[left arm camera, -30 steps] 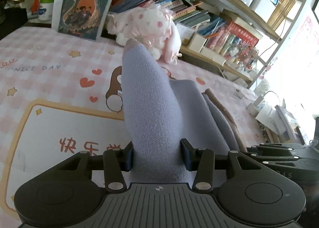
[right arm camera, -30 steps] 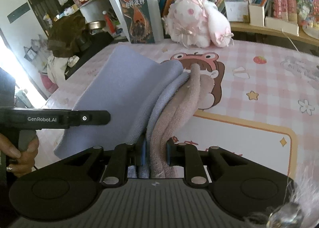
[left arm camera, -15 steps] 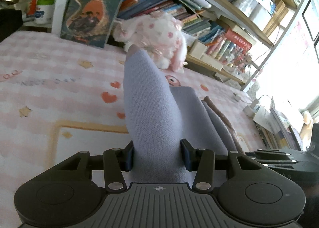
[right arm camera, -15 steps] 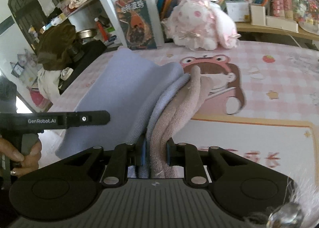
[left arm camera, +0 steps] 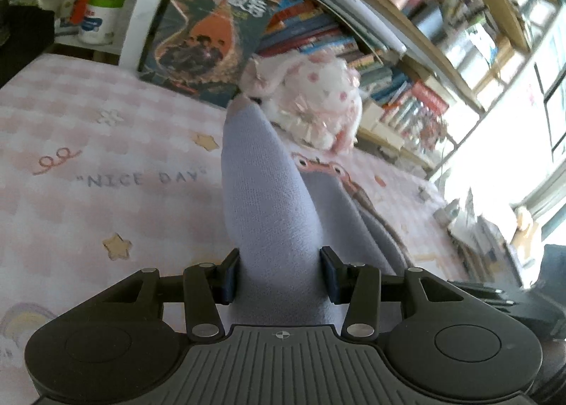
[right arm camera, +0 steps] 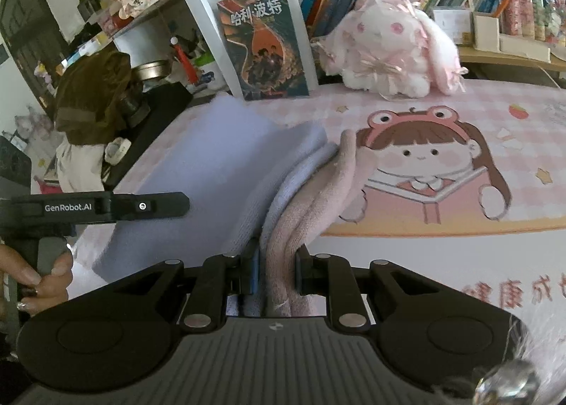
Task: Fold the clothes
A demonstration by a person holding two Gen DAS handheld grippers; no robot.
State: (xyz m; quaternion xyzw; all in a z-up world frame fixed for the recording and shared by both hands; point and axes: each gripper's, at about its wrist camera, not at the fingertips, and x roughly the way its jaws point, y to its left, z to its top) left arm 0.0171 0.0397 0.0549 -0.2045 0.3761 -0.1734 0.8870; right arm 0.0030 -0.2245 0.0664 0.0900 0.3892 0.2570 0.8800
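Observation:
A folded knit garment, lavender (left arm camera: 261, 200) with a dusty-pink edge (right arm camera: 311, 207), hangs between both grippers above the pink checked tablecloth (left arm camera: 88, 164). My left gripper (left arm camera: 279, 276) is shut on a thick lavender fold that rises in front of its camera. My right gripper (right arm camera: 276, 272) is shut on the bunched lavender and pink layers. In the right wrist view the left gripper's body (right arm camera: 106, 207) shows at the left, with a hand (right arm camera: 39, 281) on its handle. The right gripper's body (left arm camera: 523, 302) appears at the lower right of the left wrist view.
A pink-and-white plush rabbit (right arm camera: 392, 55) and an upright book (right arm camera: 263, 40) stand at the table's back edge under crowded bookshelves (left arm camera: 371, 62). A cartoon girl print (right arm camera: 421, 171) covers the cloth. A dark bundle and clutter (right arm camera: 95, 97) sit off the table's left side.
Both grippers carried the garment sideways across the table to the left; the "NICE DAY" lettering and the cartoon girl print have come into view. Both grips stay as they were.

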